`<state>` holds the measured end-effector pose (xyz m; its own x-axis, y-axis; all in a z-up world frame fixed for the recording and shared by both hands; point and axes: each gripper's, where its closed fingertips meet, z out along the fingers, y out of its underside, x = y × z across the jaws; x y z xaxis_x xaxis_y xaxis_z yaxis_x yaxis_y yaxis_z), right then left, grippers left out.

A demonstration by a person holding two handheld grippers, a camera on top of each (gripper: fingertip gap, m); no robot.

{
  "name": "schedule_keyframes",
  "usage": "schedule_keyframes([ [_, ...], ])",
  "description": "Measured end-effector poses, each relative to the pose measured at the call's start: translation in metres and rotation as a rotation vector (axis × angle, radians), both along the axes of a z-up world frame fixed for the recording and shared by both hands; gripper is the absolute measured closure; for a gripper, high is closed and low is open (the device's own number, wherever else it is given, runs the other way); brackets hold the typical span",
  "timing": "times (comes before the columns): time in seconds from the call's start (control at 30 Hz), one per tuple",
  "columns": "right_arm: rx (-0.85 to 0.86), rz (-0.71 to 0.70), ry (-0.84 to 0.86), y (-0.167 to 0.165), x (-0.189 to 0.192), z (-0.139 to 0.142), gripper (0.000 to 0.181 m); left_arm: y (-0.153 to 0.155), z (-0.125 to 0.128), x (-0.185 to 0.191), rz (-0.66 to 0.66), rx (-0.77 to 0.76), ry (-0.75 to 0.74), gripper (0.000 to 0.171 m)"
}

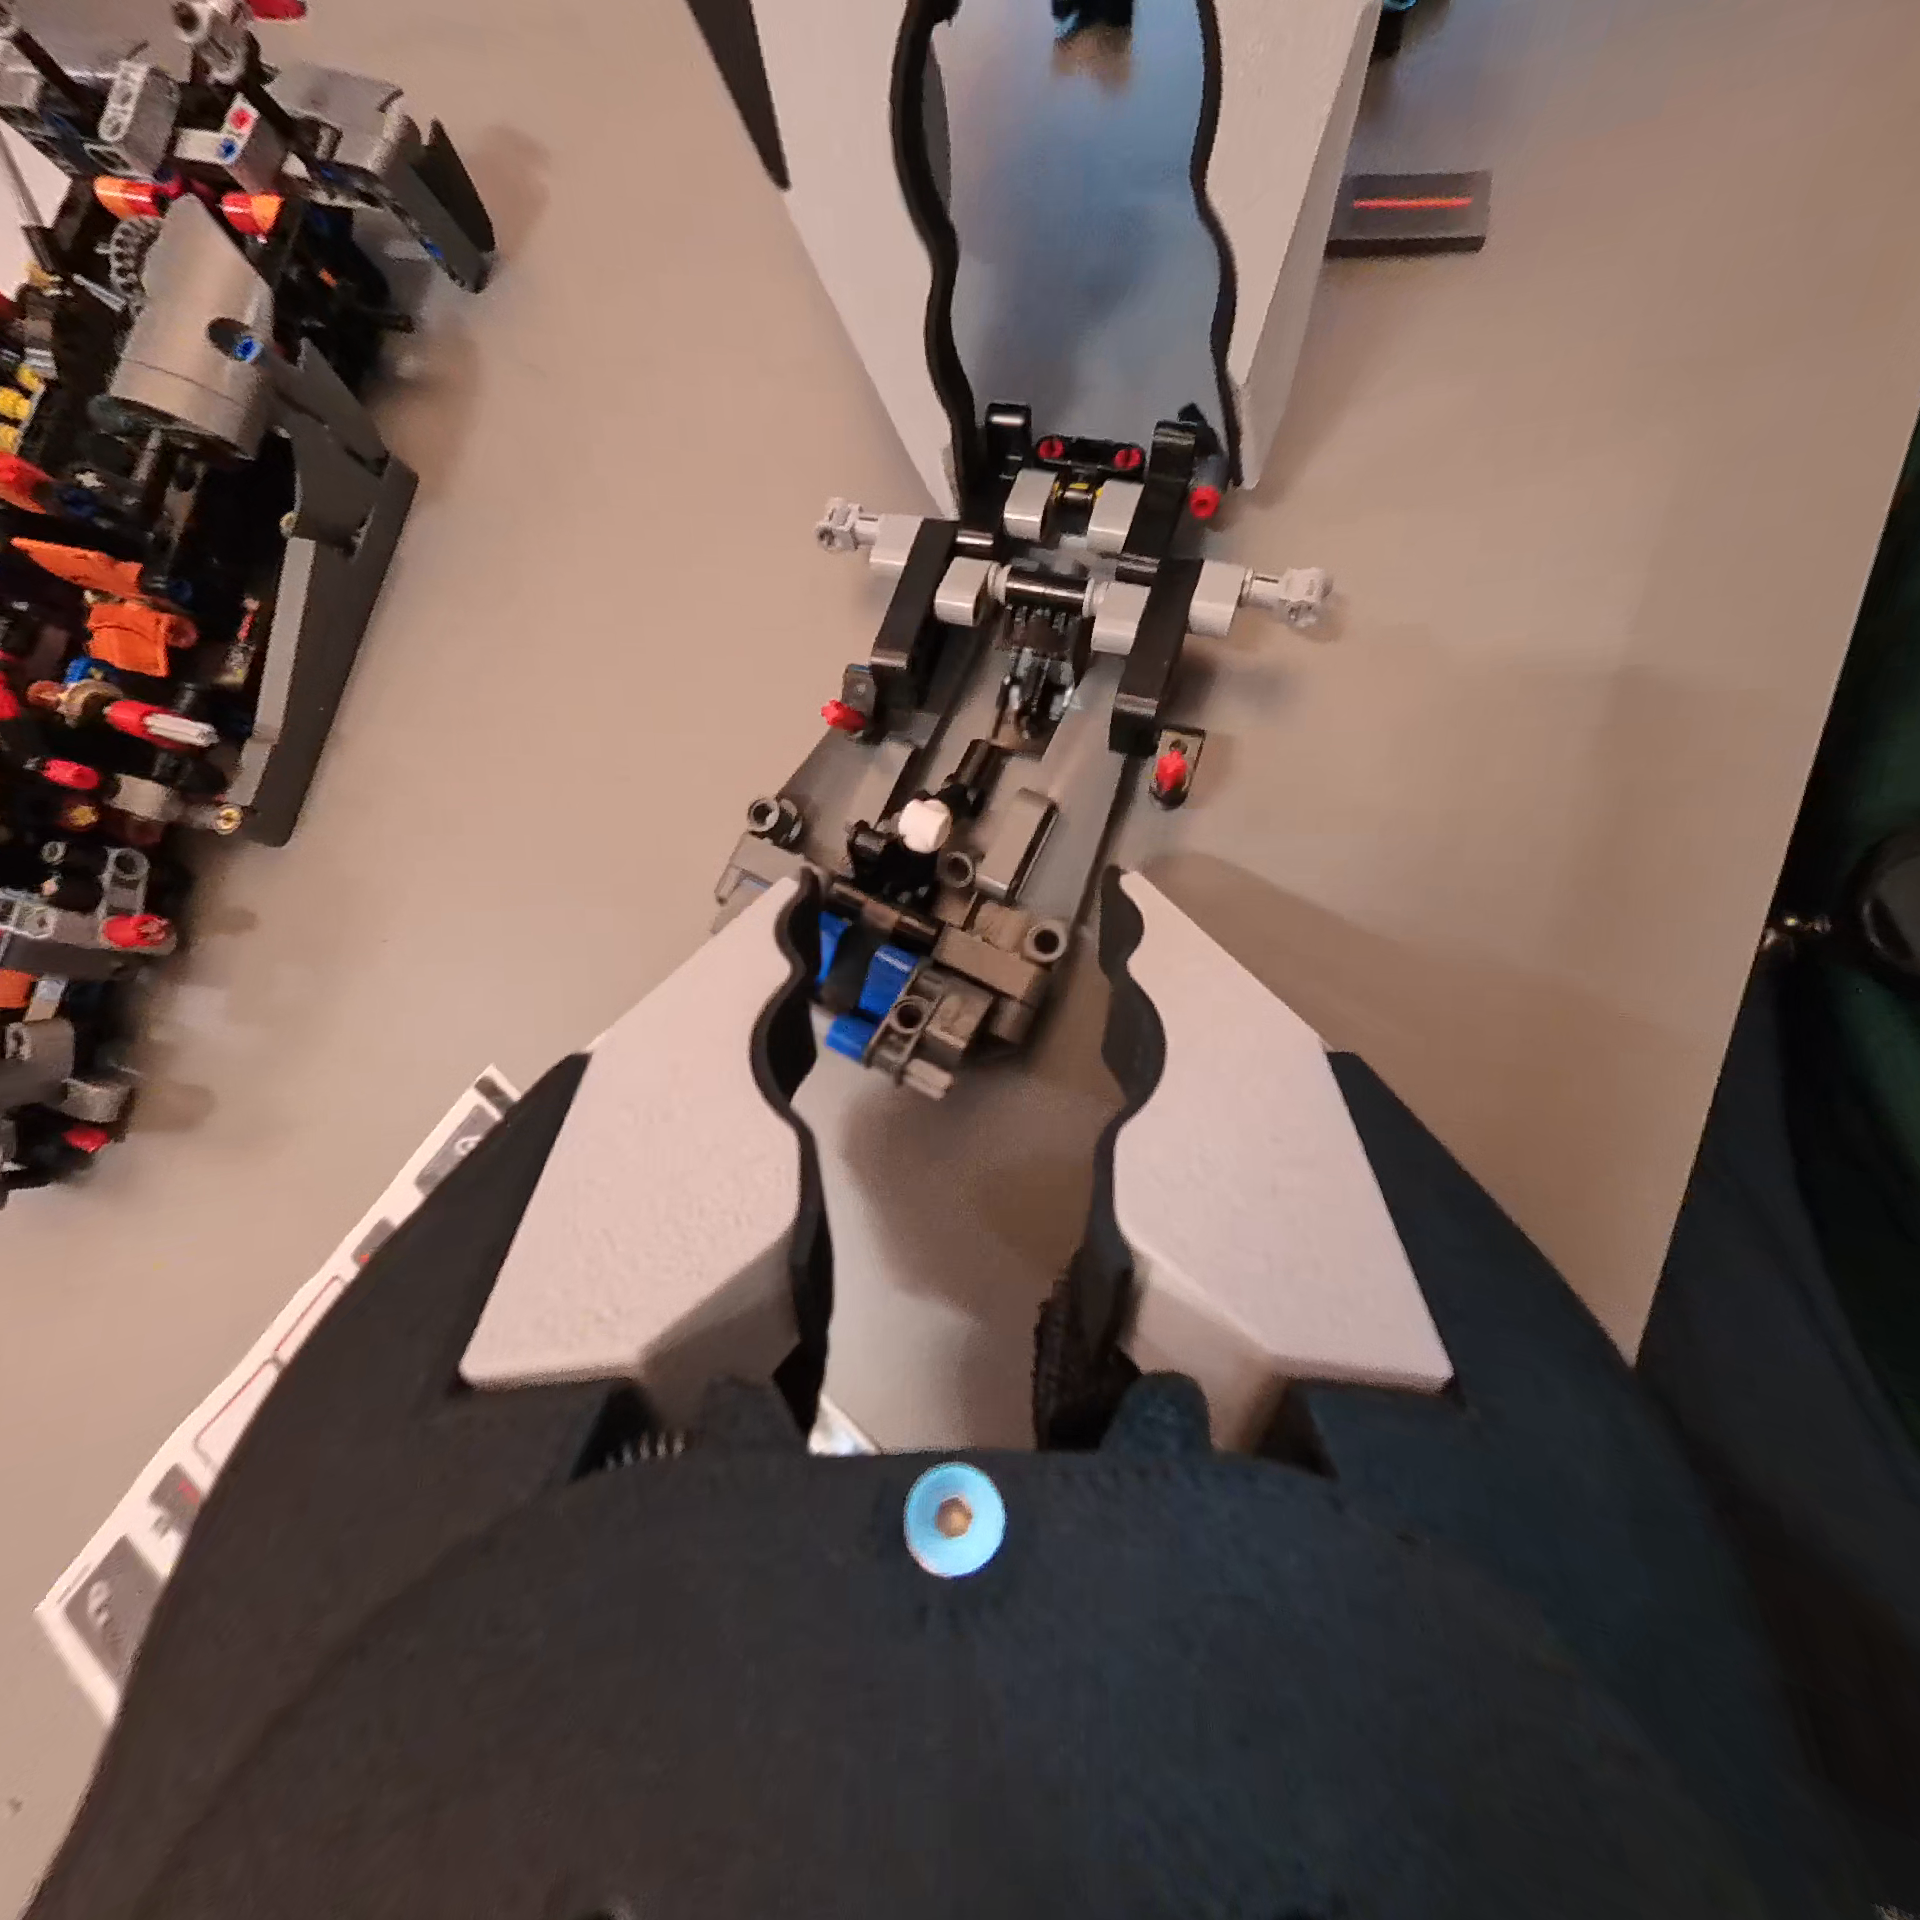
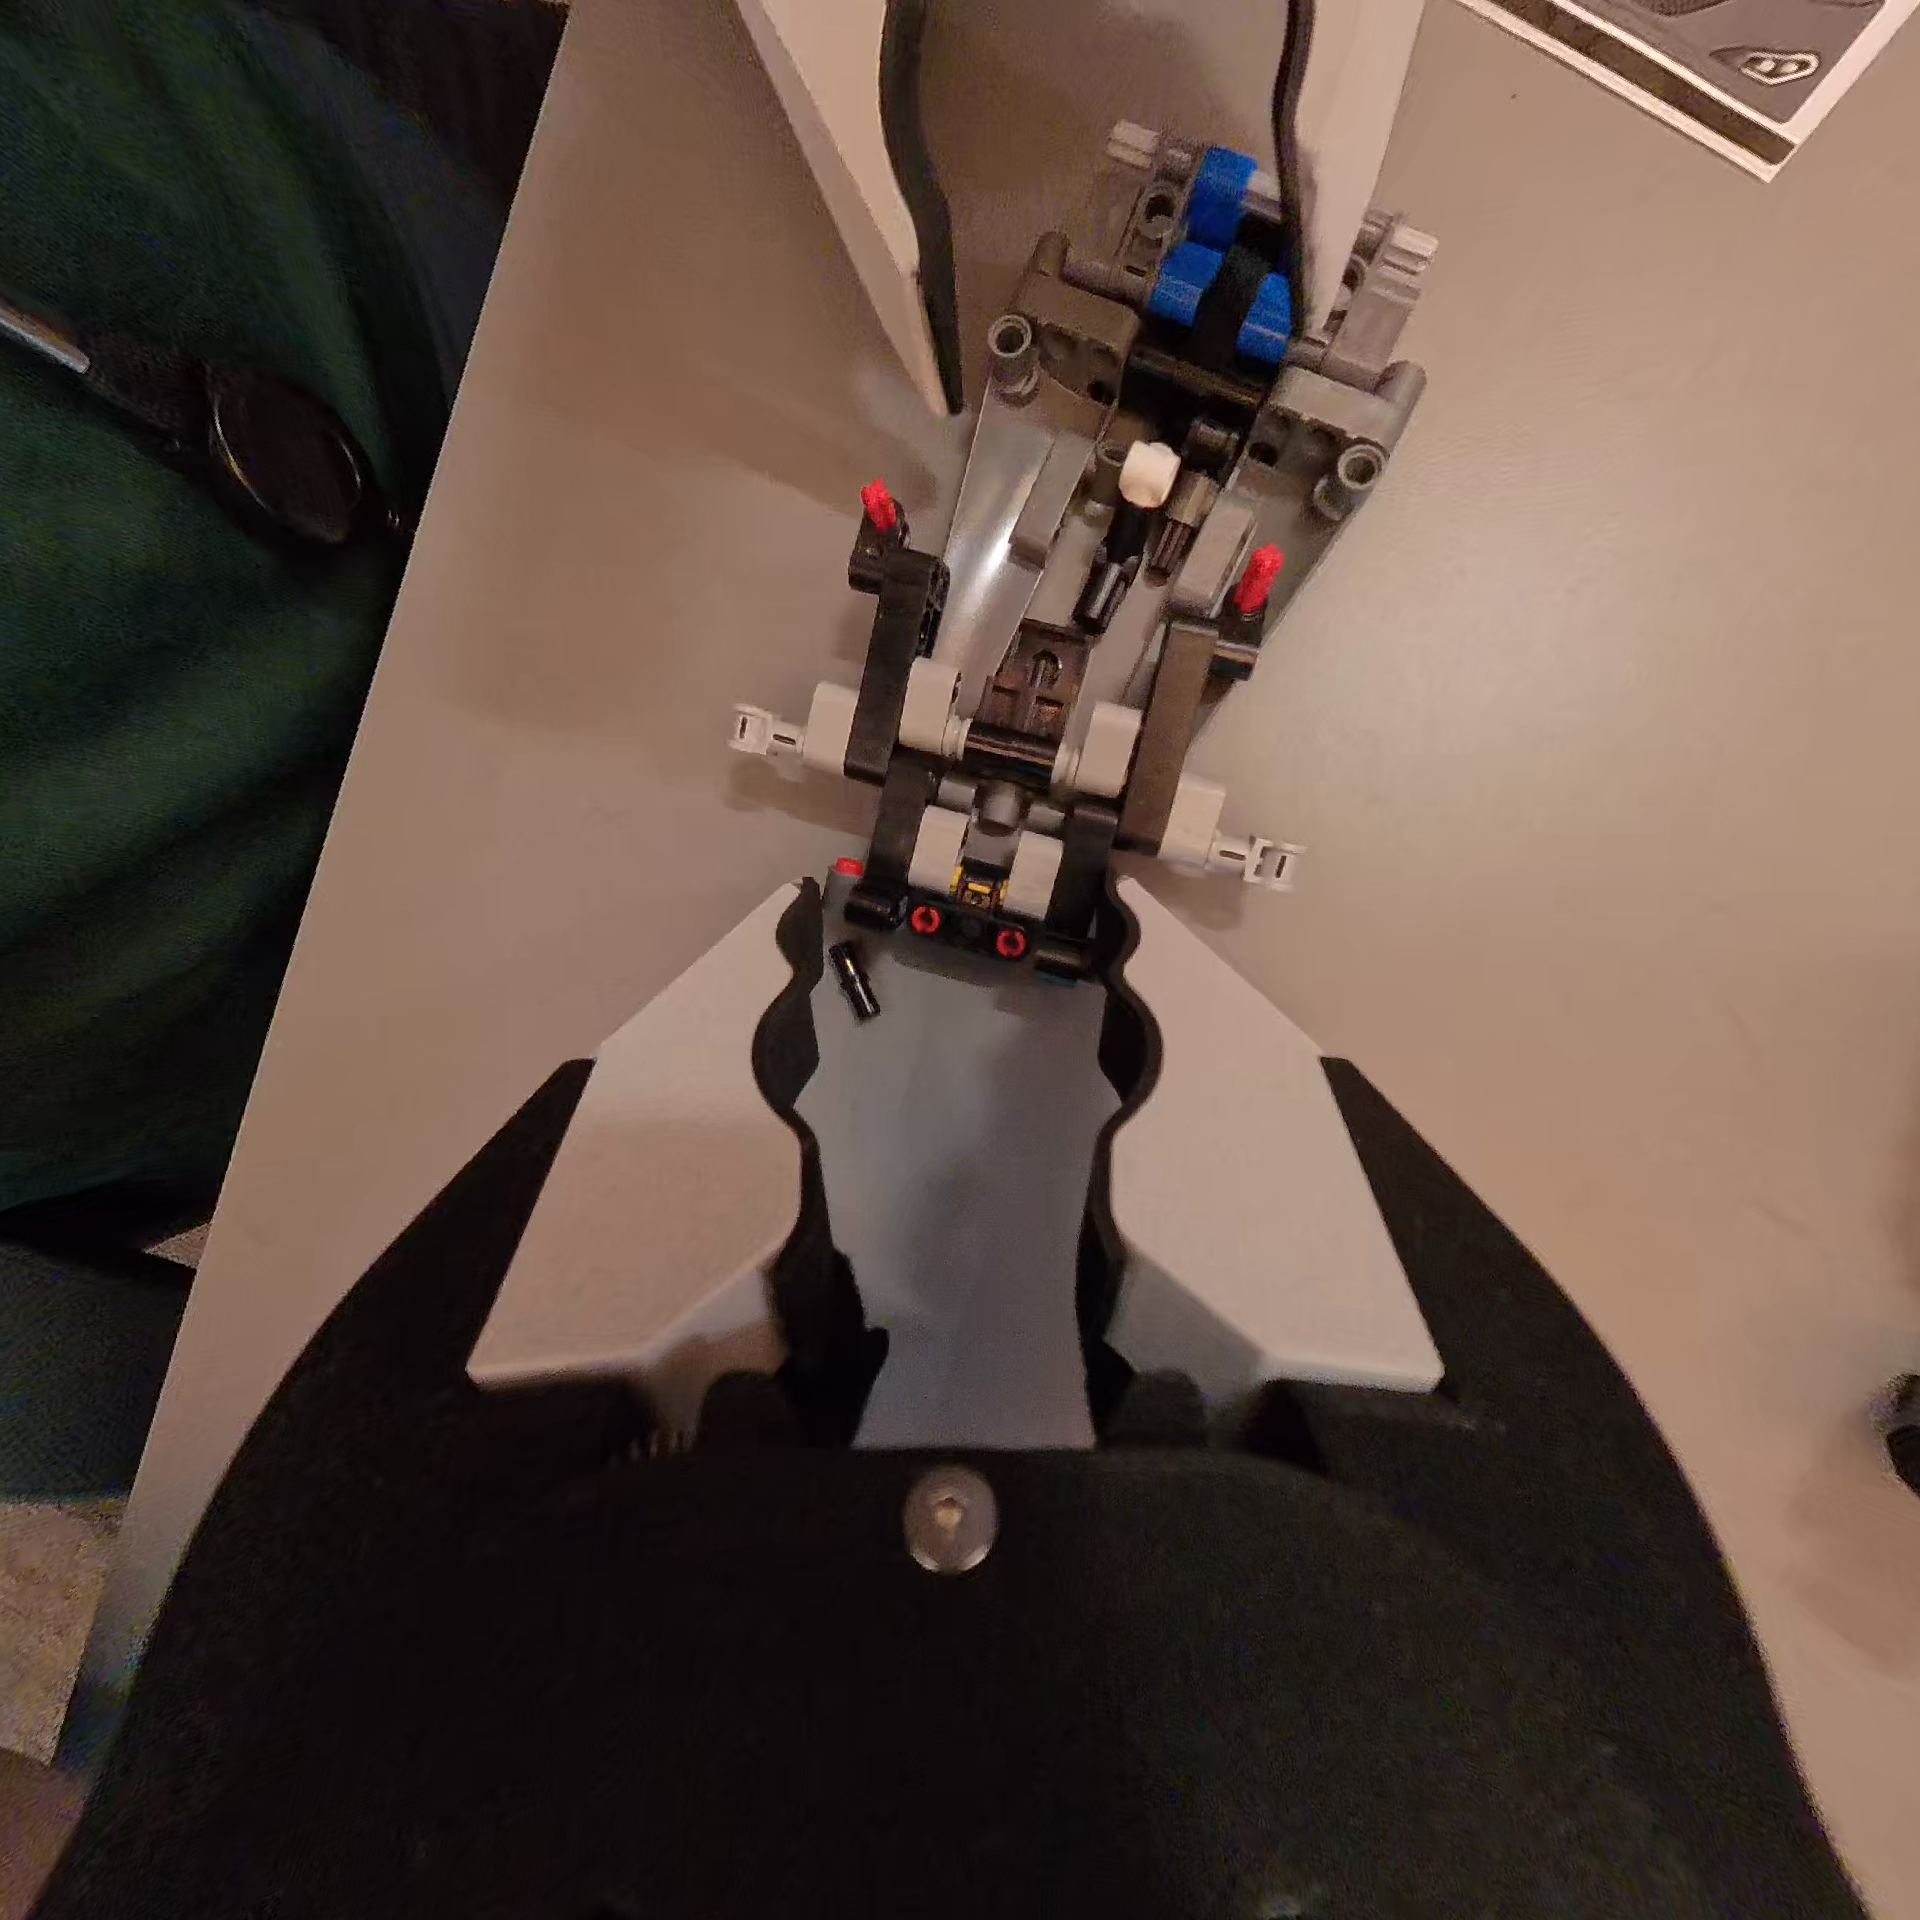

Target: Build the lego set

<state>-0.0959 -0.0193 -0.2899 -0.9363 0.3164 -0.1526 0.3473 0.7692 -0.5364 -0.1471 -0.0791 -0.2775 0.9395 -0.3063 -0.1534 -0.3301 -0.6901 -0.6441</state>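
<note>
Tongs met at opposite ends of your lego chassis (image 1: 1023, 748) on the table (image 1: 582, 644).
Left tongs (image 1: 951, 940) spread around its blue end — right tongs (image 2: 956, 935) spread at its black end.

Bare table (image 1: 623, 644) lies on both sides of the small lego frame (image 1: 1029, 707); the big lego model (image 1: 177, 520) blocks the far side, a booklet (image 2: 1704, 62) one corner.

Plain beige tabletop (image 1: 1455, 935), dark floor beyond its edge.

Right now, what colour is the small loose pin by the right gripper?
Black; the pin shows best in the right wrist view.
</note>
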Motion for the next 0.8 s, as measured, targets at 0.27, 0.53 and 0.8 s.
schedule_keyframes([
  [0.27,-0.018,-0.073,-0.001,0.0,-0.003,0.002,0.133,-0.002,-0.003,-0.015,0.053,-0.038,0.032,0.111],
  [0.53,-0.024,-0.109,0.0,-0.004,-0.004,0.001,0.135,-0.014,0.008,-0.018,0.139,-0.007,0.006,0.1],
  [0.8,-0.039,-0.149,0.01,-0.01,-0.006,0.003,0.138,-0.013,-0.017,-0.02,0.155,-0.081,-0.025,0.105],
])
